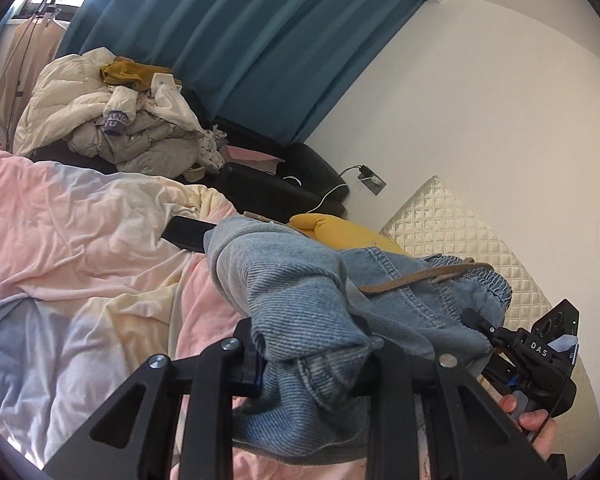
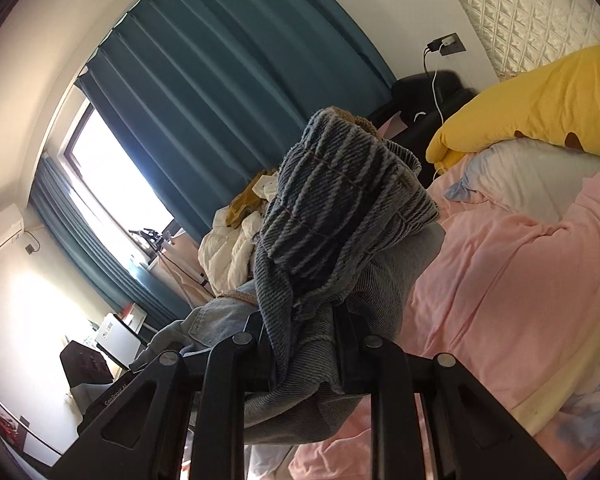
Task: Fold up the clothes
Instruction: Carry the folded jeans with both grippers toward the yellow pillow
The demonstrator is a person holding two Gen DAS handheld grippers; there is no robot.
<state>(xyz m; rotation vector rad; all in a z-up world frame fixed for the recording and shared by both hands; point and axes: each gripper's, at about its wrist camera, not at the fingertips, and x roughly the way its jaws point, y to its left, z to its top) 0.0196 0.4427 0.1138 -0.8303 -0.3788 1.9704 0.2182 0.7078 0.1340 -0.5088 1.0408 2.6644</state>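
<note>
Holding the denim jeans (image 1: pixel 300 312) bunched above the pink bed (image 1: pixel 80 232), you have the left gripper (image 1: pixel 312 356) and the right gripper (image 2: pixel 300 344) each clenched on a fold.

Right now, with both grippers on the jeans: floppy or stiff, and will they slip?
The jeans look floppy: denim bunches and droops around the left gripper and right gripper. Probably heavyish for cloth, since thick folds hang below the jaws. Slipping seems unlikely given coarse twill, though the loose brown belt may swing or slide out.
</note>
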